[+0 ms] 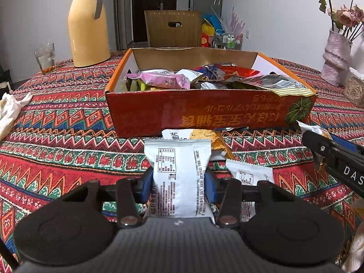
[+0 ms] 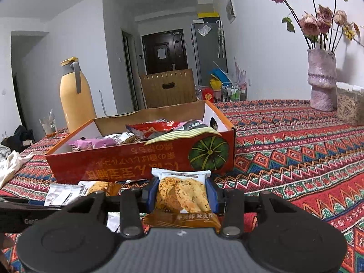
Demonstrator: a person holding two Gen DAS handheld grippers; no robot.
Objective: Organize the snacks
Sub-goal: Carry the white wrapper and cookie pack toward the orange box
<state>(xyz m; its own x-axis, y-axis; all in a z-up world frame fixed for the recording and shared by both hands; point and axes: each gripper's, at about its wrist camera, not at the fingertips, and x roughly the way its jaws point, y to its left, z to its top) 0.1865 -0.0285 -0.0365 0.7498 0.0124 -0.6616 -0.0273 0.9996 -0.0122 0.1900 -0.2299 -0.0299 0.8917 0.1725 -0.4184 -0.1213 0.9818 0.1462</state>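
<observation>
L gripper (image 1: 179, 183) was clamped on a white snack packet (image 1: 177, 159), back label up, blue pads pinching both side edges; pkt was just short of the box front wall, over the tablecloth (image 1: 56, 122). R gripper (image 2: 182, 195) was likewise closed on a cracker packet (image 2: 182, 193), picture side up, in front of the box.

Handling (judged): pkts light, thin film, prob. slippery, contents brittle, so side-edge pinch is ok, no harder squeeze.

Snack box (image 1: 204, 111) was open-topped and already heaped w/ wrappers; one striped bag overhung the near rim at the right corner. Rim must be cleared before release. Left-rear of box looked least full.

Two more pkts (image 1: 204, 136) lay on the cloth by the front wall. Kettle (image 1: 87, 25), glass (image 1: 45, 56), vase (image 1: 334, 56) stood well apart from the box.
</observation>
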